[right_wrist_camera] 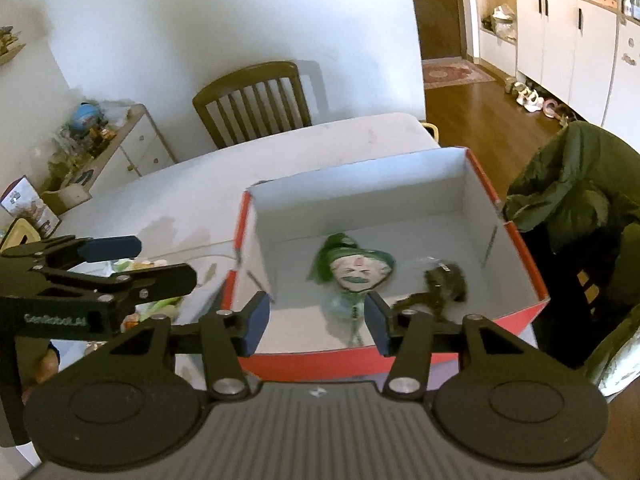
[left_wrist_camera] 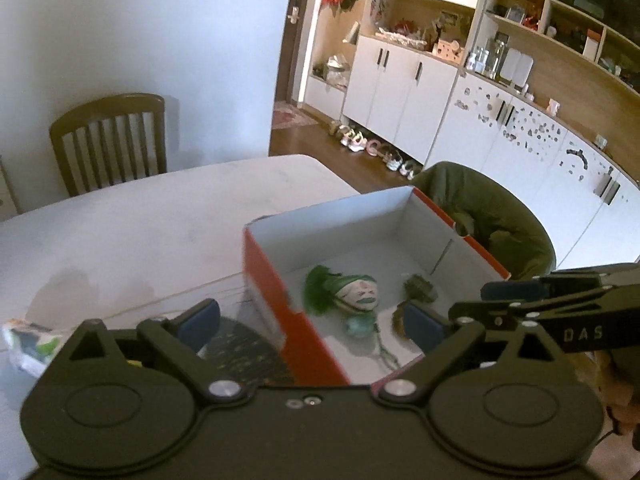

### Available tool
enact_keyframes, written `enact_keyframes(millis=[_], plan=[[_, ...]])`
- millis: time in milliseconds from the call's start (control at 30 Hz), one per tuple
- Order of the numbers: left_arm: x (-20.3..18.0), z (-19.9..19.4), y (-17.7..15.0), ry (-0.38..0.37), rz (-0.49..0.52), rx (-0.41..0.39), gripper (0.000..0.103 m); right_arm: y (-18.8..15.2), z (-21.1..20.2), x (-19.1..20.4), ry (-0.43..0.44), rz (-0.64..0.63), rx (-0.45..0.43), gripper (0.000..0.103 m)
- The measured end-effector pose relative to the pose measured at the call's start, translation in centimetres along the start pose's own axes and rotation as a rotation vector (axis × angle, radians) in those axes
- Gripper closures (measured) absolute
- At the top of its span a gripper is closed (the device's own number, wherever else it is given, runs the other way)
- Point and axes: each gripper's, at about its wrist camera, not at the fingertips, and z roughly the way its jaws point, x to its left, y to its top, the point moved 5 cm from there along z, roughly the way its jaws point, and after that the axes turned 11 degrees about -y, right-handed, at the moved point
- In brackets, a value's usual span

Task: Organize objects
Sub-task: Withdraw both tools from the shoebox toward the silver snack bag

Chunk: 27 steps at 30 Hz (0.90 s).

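Note:
A red cardboard box with a white inside stands on the white table. On its floor lie a clown-face doll with a green hat, a small teal bead on a cord and a dark brown tuft-like object. My left gripper hangs open above the box's near left wall, empty. My right gripper is open over the box's near edge, with nothing between its pads.
A wooden chair stands at the table's far side. A green jacket drapes a chair right of the box. Snack packets and a dark patterned item lie left of the box.

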Motion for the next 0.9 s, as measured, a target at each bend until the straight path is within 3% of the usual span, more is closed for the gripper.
enact_keyframes(millis=[100, 400, 533, 633, 900], plan=[[1.3, -2.1, -0.7, 0.009, -0.011, -0.021, 0.001, -0.6, -0.8, 1.8, 0.010, -0.008, -0.022, 0.042], [5.5, -7.3, -2.7, 0.063, -0.010, -0.049, 0.000, -2.5, -1.8, 7.5, 0.046, -0.010, -0.042, 0.036], [8.0, -8.9, -3.9, 0.079, -0.037, -0.043, 0.000, -3.3, -1.9, 9.7, 0.052, -0.017, -0.051, 0.024], [10.0, -9.7, -4.9, 0.095, -0.062, -0.034, 0.000, -3.9, -1.7, 11.4, 0.053, -0.026, -0.051, 0.020], [14.5, -11.1, -8.1, 0.139, -0.115, -0.023, 0.000, -5.2, -0.2, 15.2, 0.044, -0.041, -0.027, 0.019]])
